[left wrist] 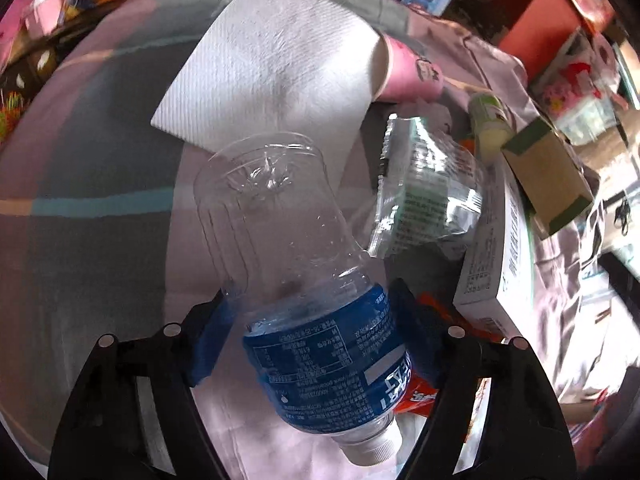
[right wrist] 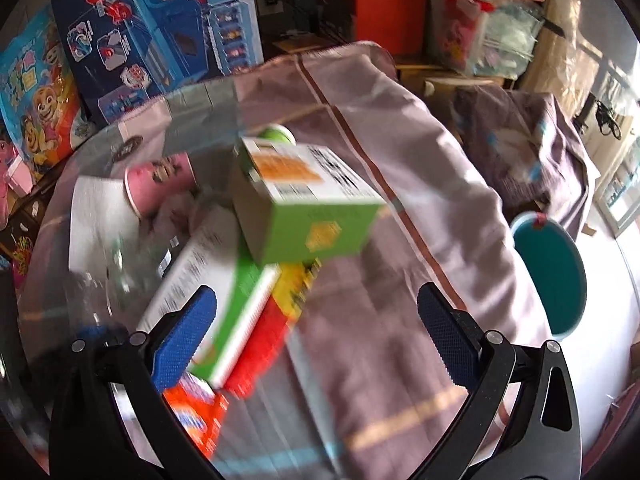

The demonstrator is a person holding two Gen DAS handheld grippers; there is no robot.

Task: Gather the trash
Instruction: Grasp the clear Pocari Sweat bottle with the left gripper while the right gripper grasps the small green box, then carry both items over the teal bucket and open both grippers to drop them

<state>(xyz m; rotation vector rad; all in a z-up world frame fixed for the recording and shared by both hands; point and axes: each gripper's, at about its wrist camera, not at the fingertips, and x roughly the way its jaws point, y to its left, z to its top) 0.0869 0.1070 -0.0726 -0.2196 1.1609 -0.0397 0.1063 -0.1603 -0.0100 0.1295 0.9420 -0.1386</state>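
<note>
My left gripper [left wrist: 310,334] is shut on a clear plastic bottle [left wrist: 288,248] with a blue label and white cap, held base-forward above the round glass table [left wrist: 88,216]. Beyond it lie a white napkin [left wrist: 272,64], a pink paper cup [left wrist: 408,72] on its side, a crumpled silver wrapper [left wrist: 428,188] and a white box [left wrist: 496,264]. My right gripper [right wrist: 316,336] is open and empty over the table. Ahead of it are a small green box [right wrist: 304,204] on a green-and-white box [right wrist: 216,292], a red-yellow packet [right wrist: 272,332], an orange wrapper [right wrist: 196,412] and the pink cup [right wrist: 160,184].
A teal bin [right wrist: 556,280] stands on the floor to the right of the table. A green-capped bottle [left wrist: 488,124] and a brown-green carton [left wrist: 548,176] lie at the table's right. Toy boxes [right wrist: 152,32] and bags crowd the far side.
</note>
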